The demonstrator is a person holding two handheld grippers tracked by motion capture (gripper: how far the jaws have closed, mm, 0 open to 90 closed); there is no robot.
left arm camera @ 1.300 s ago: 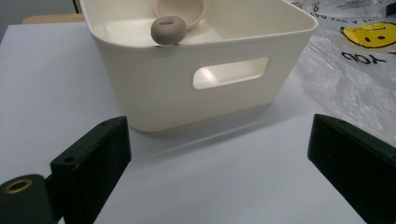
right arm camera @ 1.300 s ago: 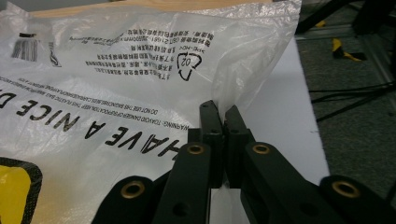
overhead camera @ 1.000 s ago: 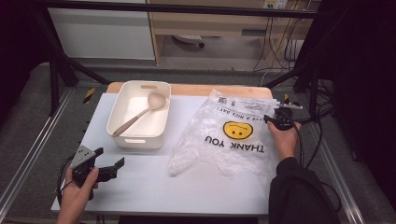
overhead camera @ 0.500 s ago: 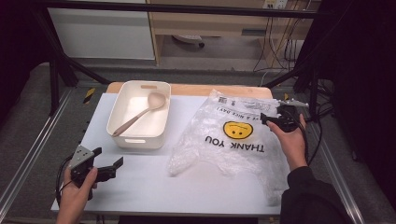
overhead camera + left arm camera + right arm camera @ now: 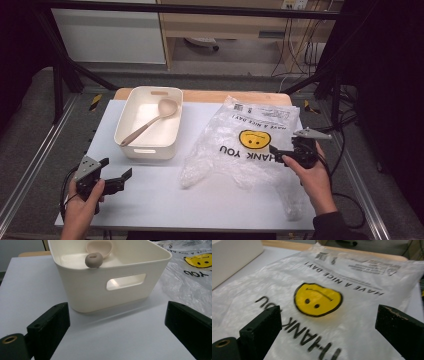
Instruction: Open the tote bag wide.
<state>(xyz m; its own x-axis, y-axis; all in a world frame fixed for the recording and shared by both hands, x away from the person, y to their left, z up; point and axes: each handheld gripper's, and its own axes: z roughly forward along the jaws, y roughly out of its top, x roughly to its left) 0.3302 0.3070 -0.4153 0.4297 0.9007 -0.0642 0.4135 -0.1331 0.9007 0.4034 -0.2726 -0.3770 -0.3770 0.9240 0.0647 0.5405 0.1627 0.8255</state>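
plastic bag (image 5: 250,145) | print "THANK YOU", "HAVE A NICE DAY!" | both jaws apart

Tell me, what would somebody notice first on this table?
Probably the yellow smiley face on the crinkly plastic bag, spread over the right side of the table. Next, the white bin at back left, with a beige spoon lying inside it.
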